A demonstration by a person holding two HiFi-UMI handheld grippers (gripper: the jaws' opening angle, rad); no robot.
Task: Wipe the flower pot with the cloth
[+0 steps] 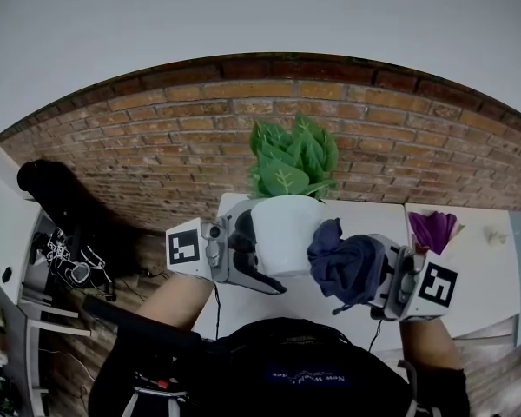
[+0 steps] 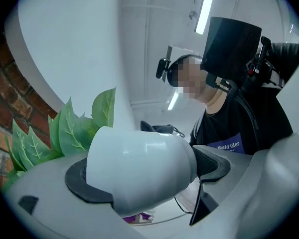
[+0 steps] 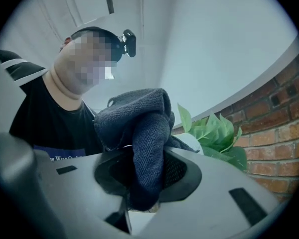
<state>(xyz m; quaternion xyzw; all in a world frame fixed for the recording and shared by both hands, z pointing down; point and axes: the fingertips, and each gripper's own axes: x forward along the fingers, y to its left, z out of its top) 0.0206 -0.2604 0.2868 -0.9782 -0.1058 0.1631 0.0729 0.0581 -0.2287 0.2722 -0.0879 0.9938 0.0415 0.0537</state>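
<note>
The left gripper [image 1: 242, 254] grasps the white flower pot [image 1: 285, 231]. The right gripper [image 1: 378, 278] clamps the dark blue cloth [image 1: 346, 264], which touches the pot's side.

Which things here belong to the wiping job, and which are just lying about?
In the job:
flower pot, held by the left gripper
cloth, held by the right gripper

Lying about:
purple object on the table
black bag

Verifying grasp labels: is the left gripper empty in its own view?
No: the left gripper view shows the left gripper with its jaws closed on the white flower pot.
</note>
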